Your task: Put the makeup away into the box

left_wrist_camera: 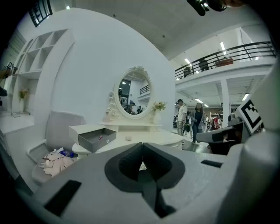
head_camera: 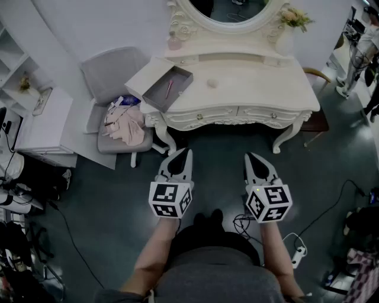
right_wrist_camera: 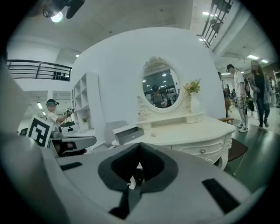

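Observation:
A grey open box (head_camera: pixel 167 89) sits on the left corner of the cream dressing table (head_camera: pixel 260 83), with a pink stick (head_camera: pixel 169 87) lying inside it. A small pinkish round makeup piece (head_camera: pixel 212 83) rests on the tabletop to the right of the box. Both grippers hover side by side over the floor in front of the table, well short of it. My left gripper (head_camera: pixel 188 151) is shut and holds nothing. My right gripper (head_camera: pixel 247 156) is shut and empty too. The box (left_wrist_camera: pixel 97 138) and the round piece (left_wrist_camera: pixel 128 138) show in the left gripper view, and the box (right_wrist_camera: pixel 129 134) in the right gripper view.
A grey chair (head_camera: pixel 112 71) heaped with clothes (head_camera: pixel 124 124) stands left of the table. An oval mirror (head_camera: pixel 228 12) and a vase of flowers (head_camera: pixel 292 21) are at the table's back. A white shelf unit (head_camera: pixel 44 127) is at far left. Cables and a power strip (head_camera: pixel 298 254) lie on the floor.

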### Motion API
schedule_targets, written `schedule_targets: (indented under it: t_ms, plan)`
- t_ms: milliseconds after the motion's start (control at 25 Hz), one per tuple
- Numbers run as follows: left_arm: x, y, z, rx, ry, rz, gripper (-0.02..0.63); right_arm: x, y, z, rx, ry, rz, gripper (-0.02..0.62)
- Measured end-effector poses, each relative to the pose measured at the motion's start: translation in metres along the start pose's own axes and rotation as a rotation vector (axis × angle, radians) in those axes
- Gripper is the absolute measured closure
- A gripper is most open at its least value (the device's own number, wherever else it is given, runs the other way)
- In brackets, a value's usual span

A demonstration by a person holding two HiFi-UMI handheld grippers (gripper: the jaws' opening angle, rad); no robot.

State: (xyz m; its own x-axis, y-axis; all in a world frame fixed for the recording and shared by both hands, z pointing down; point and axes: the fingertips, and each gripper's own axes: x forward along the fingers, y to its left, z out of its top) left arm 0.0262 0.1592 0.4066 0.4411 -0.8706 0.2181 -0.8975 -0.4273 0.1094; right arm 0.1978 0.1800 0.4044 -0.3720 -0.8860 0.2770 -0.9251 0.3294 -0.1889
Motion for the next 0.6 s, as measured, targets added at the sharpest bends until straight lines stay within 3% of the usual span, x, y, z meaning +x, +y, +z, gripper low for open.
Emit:
schedule_targets:
  t_ms: [600]
  plan:
    - [0.001, -0.012, -0.002, 0.009, -0.001, 0.034, 0.600, 0.000, -0.004, 0.001, -0.009, -0.015, 0.065, 0.592]
